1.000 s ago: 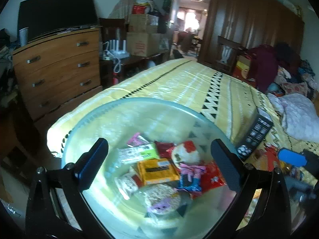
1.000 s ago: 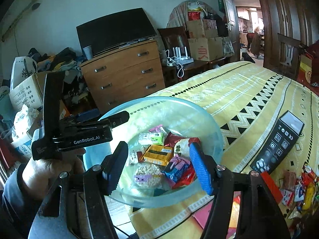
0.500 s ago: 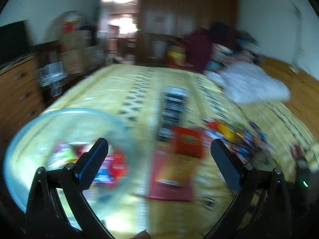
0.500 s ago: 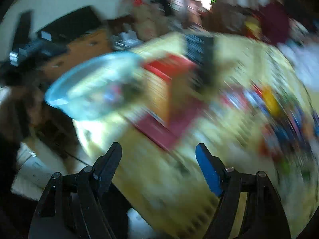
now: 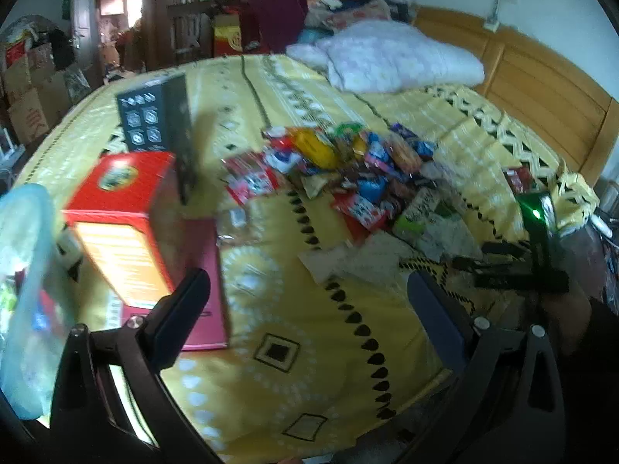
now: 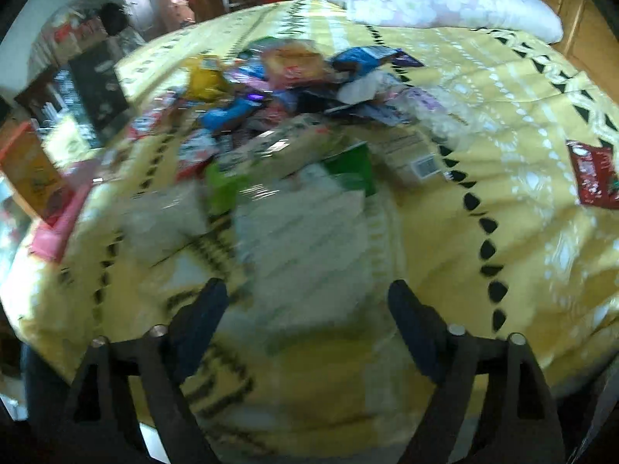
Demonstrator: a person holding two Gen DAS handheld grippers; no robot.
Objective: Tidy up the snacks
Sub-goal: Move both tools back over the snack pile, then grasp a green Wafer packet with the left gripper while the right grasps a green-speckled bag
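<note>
Yellow bed [image 5: 317, 355] carries the snack pile [image 5: 348, 170] mid-quilt, so the right gripper [image 6: 305, 301], jaws just widening and empty like the left gripper's [image 5: 309, 290], should straddle 1 near packet.

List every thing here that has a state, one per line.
Left claw: open, empty.
Right claw: open, empty, jaws just widened.
Snack pile: loose on the bed.
Red box: lying flat.
Bowl: holds some snacks.
Red packet: apart from the pile.
</note>
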